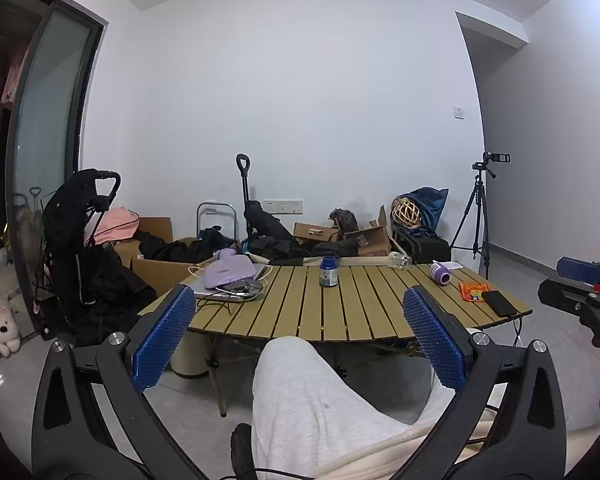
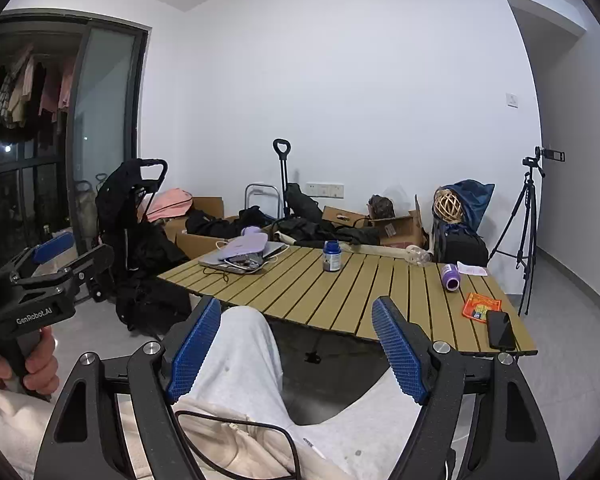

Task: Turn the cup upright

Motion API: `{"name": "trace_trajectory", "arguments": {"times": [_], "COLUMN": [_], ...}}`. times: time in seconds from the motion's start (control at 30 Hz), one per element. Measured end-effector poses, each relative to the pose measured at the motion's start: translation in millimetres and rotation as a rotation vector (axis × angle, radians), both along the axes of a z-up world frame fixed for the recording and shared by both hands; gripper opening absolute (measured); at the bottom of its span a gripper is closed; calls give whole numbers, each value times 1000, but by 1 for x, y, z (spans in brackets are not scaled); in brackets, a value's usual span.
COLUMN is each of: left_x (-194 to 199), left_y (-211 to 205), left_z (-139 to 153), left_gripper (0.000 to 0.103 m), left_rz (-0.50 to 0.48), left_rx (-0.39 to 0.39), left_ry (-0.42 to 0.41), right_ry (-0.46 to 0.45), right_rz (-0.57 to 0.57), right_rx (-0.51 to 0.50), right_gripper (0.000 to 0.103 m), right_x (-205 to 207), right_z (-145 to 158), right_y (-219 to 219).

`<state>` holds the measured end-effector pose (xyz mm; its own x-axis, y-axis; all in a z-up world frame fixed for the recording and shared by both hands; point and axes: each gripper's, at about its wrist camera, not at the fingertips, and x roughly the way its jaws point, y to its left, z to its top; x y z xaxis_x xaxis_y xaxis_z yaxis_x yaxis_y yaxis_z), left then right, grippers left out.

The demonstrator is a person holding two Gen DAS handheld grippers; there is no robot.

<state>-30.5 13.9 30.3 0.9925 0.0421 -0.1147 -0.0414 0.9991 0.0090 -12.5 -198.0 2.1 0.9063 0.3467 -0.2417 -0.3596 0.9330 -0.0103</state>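
A purple cup (image 1: 440, 273) (image 2: 450, 277) lies on its side near the far right of the slatted wooden table (image 1: 300, 312) (image 2: 340, 300), its mouth turned toward me. My left gripper (image 1: 296, 291) is open and holds nothing; it hovers over the person's lap, short of the table's near edge. Beside it, my right gripper (image 2: 296, 301) is also open and holds nothing, at about the same distance from the cup. The left wrist view catches the right gripper's side at its right edge (image 1: 580, 284). The left one's side appears at the left of the right wrist view (image 2: 48, 256).
On the table are a blue-lidded jar (image 1: 329, 272), a lilac pouch on a laptop (image 1: 228, 274), a clear bottle lying down (image 1: 400, 260), an orange packet (image 1: 474, 291) and a phone (image 1: 500, 303). The person's grey-trousered knee (image 1: 300, 380) is under the grippers. A tripod (image 1: 478, 216) stands right.
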Motion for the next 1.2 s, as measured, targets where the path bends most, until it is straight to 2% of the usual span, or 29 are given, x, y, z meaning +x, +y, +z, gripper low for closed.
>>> {"name": "trace_trajectory", "arguments": {"times": [1.2], "left_x": [2], "left_y": [1], "left_z": [1], "left_gripper": [103], "left_rz": [-11], "left_rx": [-5], "left_ry": [6], "right_ry": [5], "right_rz": [22], "right_rx": [-9], "right_gripper": [83], "right_x": [1], "right_z": [0], "right_y": [-1]}}
